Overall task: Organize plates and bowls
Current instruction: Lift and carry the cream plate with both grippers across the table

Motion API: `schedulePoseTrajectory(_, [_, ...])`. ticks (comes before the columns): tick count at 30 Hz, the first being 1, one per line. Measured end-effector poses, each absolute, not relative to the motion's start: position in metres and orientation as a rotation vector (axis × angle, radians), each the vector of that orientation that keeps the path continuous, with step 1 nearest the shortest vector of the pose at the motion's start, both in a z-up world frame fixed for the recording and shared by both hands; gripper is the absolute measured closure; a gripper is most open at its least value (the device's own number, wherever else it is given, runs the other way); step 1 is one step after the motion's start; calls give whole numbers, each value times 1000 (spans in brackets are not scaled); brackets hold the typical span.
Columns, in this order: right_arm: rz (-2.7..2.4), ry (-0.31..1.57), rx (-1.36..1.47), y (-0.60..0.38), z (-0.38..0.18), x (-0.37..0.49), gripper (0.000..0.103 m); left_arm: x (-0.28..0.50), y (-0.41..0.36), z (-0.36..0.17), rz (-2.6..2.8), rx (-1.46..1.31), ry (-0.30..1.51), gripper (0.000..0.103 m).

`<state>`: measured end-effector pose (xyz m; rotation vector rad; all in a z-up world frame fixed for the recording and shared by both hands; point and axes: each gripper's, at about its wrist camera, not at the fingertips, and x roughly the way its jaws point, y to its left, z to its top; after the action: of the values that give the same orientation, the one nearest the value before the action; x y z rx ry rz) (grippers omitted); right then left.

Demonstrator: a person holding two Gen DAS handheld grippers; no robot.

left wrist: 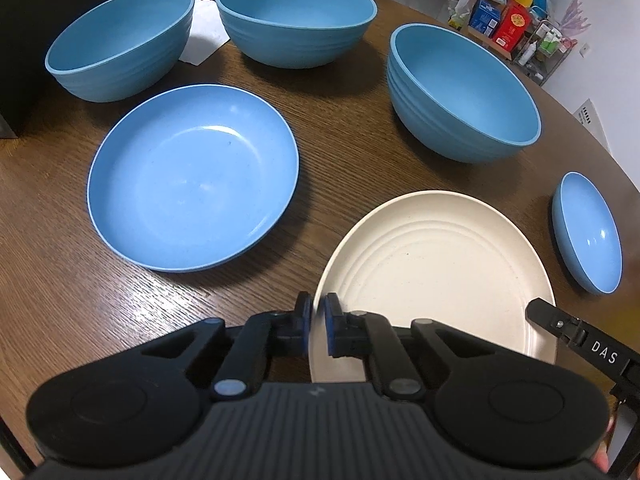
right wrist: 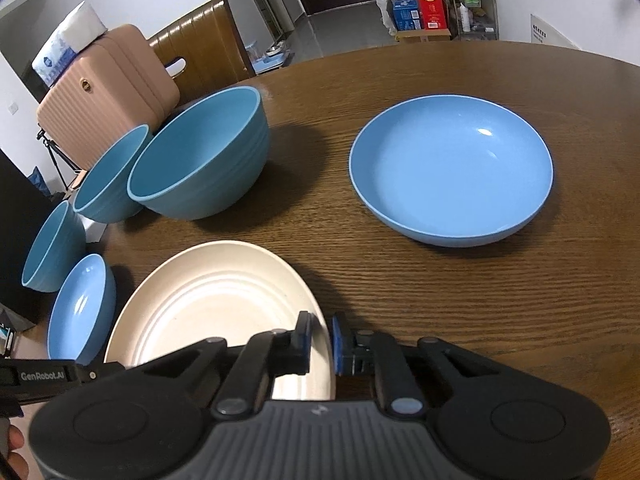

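A cream ribbed plate (left wrist: 436, 280) lies on the wooden table (left wrist: 340, 128) nearest me. My left gripper (left wrist: 318, 328) is shut on its left rim, a blue pad on each side of the edge. My right gripper (right wrist: 322, 340) is shut on the opposite rim of the same cream plate (right wrist: 208, 304). A finger (left wrist: 560, 322) of the right gripper shows at the plate's far side in the left wrist view. One shallow blue plate (left wrist: 192, 176) lies left of the cream one, another shallow blue plate (right wrist: 452, 168) to its right. Three deep blue bowls (left wrist: 120, 40) (left wrist: 296, 16) (left wrist: 460, 92) stand behind.
A white napkin (left wrist: 204, 32) lies between two bowls. A black box (left wrist: 24, 60) stands at the table's left edge. A pink ribbed case (right wrist: 108, 92) and a brown chair (right wrist: 204, 36) are beyond the table. A shelf with boxes (right wrist: 432, 4) stands on the floor.
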<state>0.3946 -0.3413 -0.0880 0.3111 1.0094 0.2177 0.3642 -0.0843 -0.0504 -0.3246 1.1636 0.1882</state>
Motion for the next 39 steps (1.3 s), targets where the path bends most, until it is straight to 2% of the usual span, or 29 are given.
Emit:
schedulePoseTrajectory(4, [215, 1031, 321, -347, -90, 394, 85, 363, -84, -52, 172, -327, 1171, 95])
schedulePoseTrajectory(17, [208, 1032, 327, -354, -88, 378, 81, 358, -84, -52, 150, -322, 1186, 94])
schedulePoseTrajectory(20, [211, 1024, 330, -352, -87, 376, 82, 357, -88, -52, 152, -300, 1183, 93])
schedulePoseTrajectory(23, [222, 1029, 337, -351, -89, 376, 93, 357, -90, -51, 155, -297, 1180, 93])
schedulePoseTrajectory(39, [217, 969, 350, -349, -84, 364, 94, 346, -96, -43, 158, -241, 1147, 93])
